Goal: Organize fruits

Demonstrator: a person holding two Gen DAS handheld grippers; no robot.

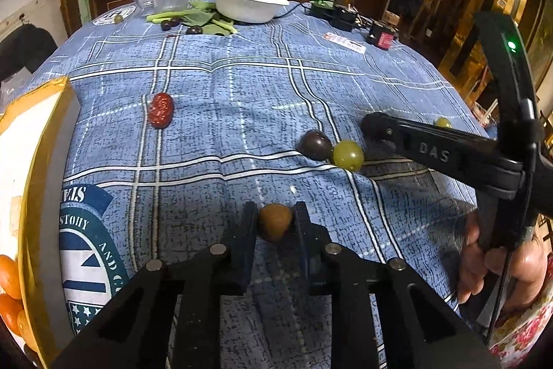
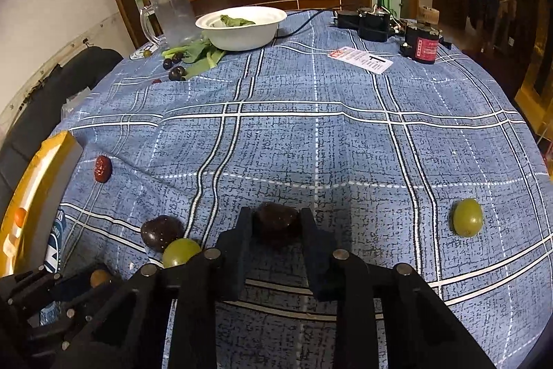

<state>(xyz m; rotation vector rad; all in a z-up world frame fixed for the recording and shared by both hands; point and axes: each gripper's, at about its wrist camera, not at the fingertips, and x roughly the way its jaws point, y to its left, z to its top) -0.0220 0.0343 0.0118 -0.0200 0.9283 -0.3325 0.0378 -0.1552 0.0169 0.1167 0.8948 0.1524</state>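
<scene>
My left gripper (image 1: 275, 213) is shut on a small brown round fruit (image 1: 274, 222), just above the blue plaid cloth; it also shows in the right wrist view (image 2: 100, 277). My right gripper (image 2: 276, 217) is shut on a dark purple fruit (image 2: 276, 223). A dark grape (image 1: 315, 145) and a green grape (image 1: 348, 154) lie touching, left of my right gripper; they also show in the right wrist view, dark grape (image 2: 161, 232), green grape (image 2: 180, 252). A red date (image 1: 160, 110) lies at the left. Another green grape (image 2: 467, 222) lies at the right.
A yellow-rimmed tray (image 1: 45, 168) with orange fruits (image 1: 8, 275) sits at the left edge. At the back stand a white bowl (image 2: 242, 26) with greens, a glass mug (image 2: 172, 16), loose dark grapes (image 2: 177, 73), a card (image 2: 361, 59) and black electronics (image 2: 373, 19).
</scene>
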